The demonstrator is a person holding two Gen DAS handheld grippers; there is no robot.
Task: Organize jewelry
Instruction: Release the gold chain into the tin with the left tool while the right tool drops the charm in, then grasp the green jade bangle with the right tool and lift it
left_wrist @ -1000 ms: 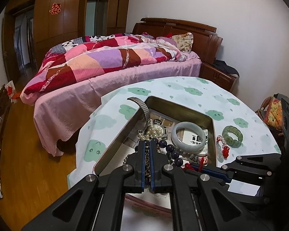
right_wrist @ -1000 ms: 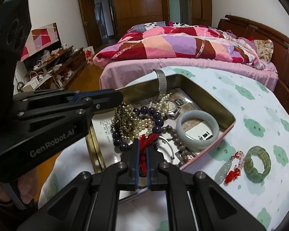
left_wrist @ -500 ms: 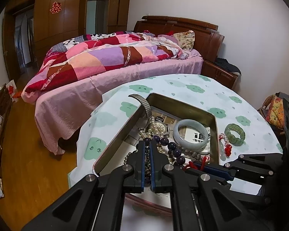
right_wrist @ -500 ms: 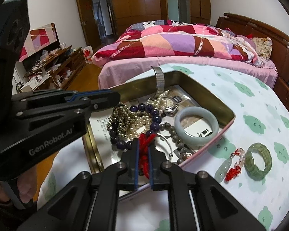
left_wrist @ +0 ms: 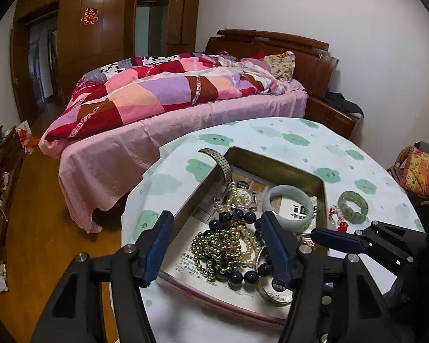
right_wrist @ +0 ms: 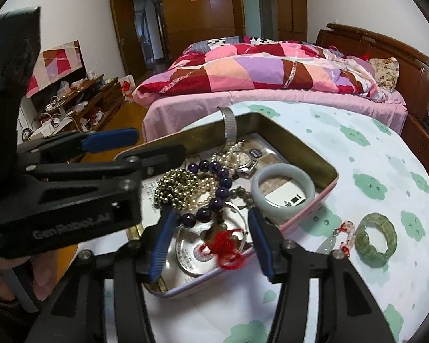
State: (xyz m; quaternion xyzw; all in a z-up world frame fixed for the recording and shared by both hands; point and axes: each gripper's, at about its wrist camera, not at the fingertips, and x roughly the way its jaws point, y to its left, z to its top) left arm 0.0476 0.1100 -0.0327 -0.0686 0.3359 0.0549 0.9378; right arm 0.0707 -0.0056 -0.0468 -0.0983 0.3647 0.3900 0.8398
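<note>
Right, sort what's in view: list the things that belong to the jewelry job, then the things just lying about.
Job:
- tin box
- pale jade bangle
- purple bead string
- gold bead necklace
- watch
- red knotted cord
- green bracelet and pendant, on the table outside the box
- left gripper and right gripper, jaws opening

Lying about:
- bed with quilt
- cluttered cabinet

pale pendant (right_wrist: pixel 327 245) half hidden behind right claw (right_wrist: pixel 208 243)
</note>
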